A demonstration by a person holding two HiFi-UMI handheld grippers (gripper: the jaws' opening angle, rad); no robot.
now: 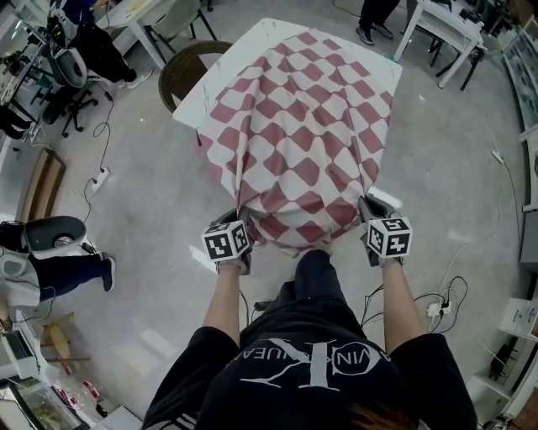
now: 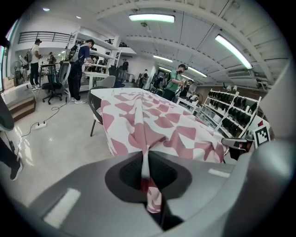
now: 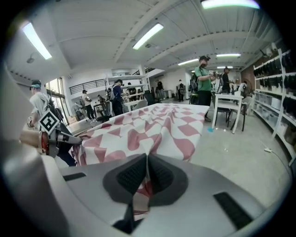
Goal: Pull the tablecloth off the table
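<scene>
A red-and-white checked tablecloth (image 1: 303, 134) lies over a white table (image 1: 220, 77), dragged toward me so the table's far left corner is bare. Its near edge hangs bunched between my hands. My left gripper (image 1: 238, 242) is shut on the cloth's near left corner, and a fold of the tablecloth (image 2: 147, 162) is pinched between its dark pads (image 2: 132, 172). On the near right corner my right gripper (image 1: 372, 217) is also shut. There the tablecloth (image 3: 152, 127) runs taut from the closed jaws out over the table.
A round wicker chair (image 1: 187, 69) stands at the table's far left. Cables and a power strip (image 1: 99, 178) lie on the floor at left, more cables (image 1: 437, 302) at right. White tables (image 1: 437, 25) stand beyond. People stand at shelves (image 2: 83, 55) in the background.
</scene>
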